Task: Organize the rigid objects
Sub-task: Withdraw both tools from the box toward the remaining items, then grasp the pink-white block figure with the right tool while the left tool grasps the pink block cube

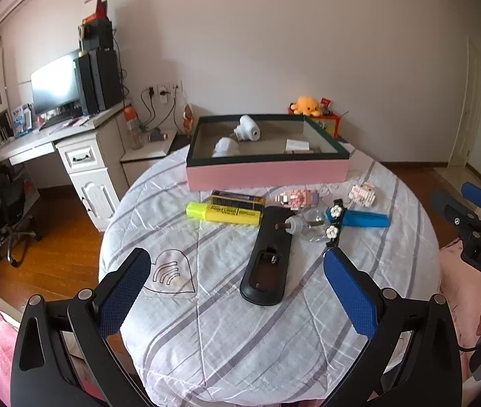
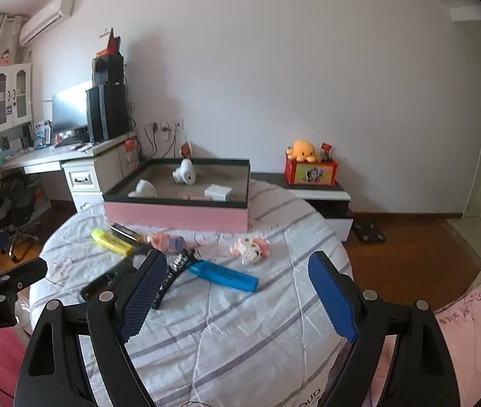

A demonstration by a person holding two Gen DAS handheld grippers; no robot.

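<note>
Left gripper (image 1: 237, 288), right gripper (image 2: 237, 295): angled down over table (image 1: 274, 356), fingers apart, empty.

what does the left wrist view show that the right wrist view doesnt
Only the left wrist view: the black remote lies in full, battery bay open, with a small clear bottle across its far end.

Only the right wrist view: a white-and-dark low cabinet behind the table and a dark scale on the wood floor.

Both: the pink box holding white items, the yellow highlighter, the blue highlighter, the toy-block figure and the striped tablecloth. Each view also catches the other gripper at its edge.
</note>
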